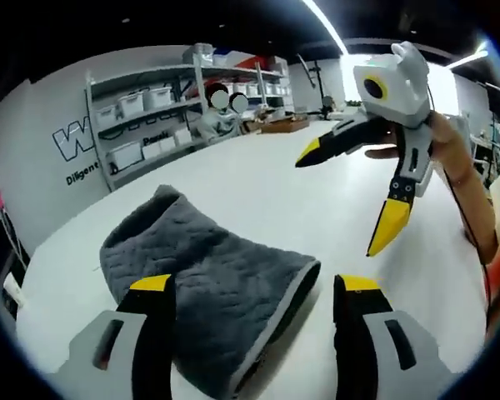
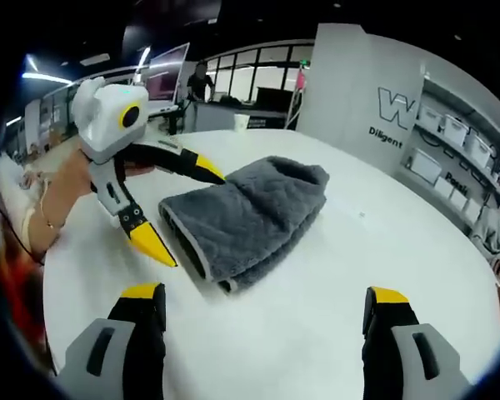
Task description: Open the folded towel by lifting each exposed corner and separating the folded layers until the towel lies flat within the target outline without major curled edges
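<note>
A grey quilted towel (image 1: 208, 267) lies folded on the white table (image 1: 258, 183), its layered edge with pale trim facing right. My left gripper (image 1: 254, 287) is open, its yellow-tipped jaws low over the towel's near end, nothing held. In the right gripper view the same towel (image 2: 254, 208) lies ahead, and the left gripper (image 2: 183, 208) comes in from the left, held by a hand, its open jaws spread around the towel's layered edge. My right gripper (image 2: 265, 293) is open above bare table, short of the towel. From the left gripper view, the right gripper (image 1: 350, 193) hangs open above the table.
Metal shelves with white bins (image 1: 146, 125) stand along the wall beyond the table's far edge. A person's hand and forearm (image 1: 462, 179) hold the right gripper. Another person (image 2: 202, 81) stands far off by desks. The table edge (image 2: 67, 275) curves close on the left.
</note>
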`<move>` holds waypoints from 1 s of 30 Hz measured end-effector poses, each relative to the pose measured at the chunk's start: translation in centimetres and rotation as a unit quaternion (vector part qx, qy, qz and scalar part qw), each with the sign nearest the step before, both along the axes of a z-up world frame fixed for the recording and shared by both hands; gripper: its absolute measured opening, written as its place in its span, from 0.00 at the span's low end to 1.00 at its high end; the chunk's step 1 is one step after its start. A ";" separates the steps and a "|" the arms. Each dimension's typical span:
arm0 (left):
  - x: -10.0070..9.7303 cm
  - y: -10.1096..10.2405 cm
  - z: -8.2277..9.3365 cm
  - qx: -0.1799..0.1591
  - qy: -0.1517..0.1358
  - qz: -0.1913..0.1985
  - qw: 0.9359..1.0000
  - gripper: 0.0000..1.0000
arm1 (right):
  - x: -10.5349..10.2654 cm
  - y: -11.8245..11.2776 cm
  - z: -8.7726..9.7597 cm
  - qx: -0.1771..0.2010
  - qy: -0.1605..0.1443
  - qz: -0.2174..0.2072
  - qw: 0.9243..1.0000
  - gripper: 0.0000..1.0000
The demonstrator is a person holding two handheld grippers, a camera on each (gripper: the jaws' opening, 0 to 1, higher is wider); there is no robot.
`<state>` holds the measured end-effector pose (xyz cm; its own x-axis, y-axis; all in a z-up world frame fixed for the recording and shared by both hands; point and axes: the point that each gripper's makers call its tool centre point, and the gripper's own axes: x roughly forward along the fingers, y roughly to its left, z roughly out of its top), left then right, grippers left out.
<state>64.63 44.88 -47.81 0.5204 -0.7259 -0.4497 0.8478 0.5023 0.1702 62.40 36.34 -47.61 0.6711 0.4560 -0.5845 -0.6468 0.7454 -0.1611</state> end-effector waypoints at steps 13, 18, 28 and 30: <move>-0.4 -2.9 -1.7 0.019 -0.024 -0.012 0.999 0.46 | -0.1 -0.1 -0.5 -0.008 0.006 0.004 1.000 0.99; -1.3 -3.9 -2.5 0.000 0.005 -0.033 0.999 0.27 | -0.2 0.1 -0.8 -0.014 0.010 0.009 1.000 0.99; -0.9 -3.9 -0.2 -0.084 0.004 -0.013 0.996 0.08 | 0.0 -0.2 -1.4 -0.018 0.020 0.010 1.000 0.98; -0.7 -3.6 0.1 -0.106 0.019 -0.009 0.994 0.07 | 0.1 -0.2 -1.5 -0.019 0.021 0.010 1.000 0.97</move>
